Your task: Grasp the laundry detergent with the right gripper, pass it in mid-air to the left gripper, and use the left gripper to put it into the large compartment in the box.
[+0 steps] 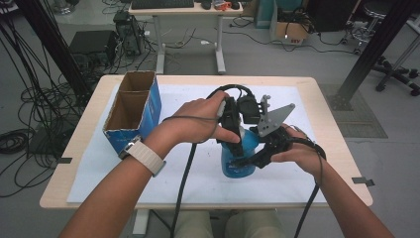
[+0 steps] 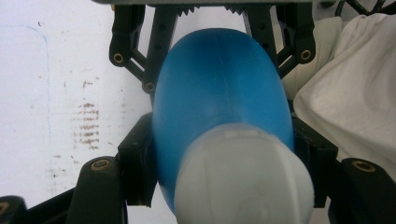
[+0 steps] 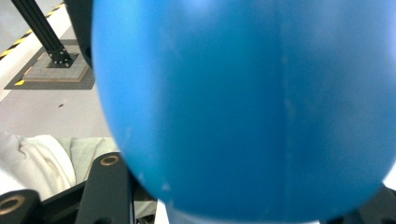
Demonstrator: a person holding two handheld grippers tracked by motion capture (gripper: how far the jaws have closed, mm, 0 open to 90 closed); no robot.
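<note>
Blue plastic bottle [image 1: 237, 156] stands on the white-covered worktop [image 1: 198, 178], pinned from two sides: the left gripper [image 1: 236, 144] clamps its upper part near the white cap [image 2: 243, 182], the right gripper [image 1: 247, 159] its body, likely steadying it for uncapping.

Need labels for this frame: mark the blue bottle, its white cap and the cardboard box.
blue bottle [image 2: 219, 88], left gripper view, middle of its blue body.
white cap [image 2: 243, 179], left gripper view, its rounded top.
cardboard box [image 1: 151, 106], high view, blue outer side wall.
</note>
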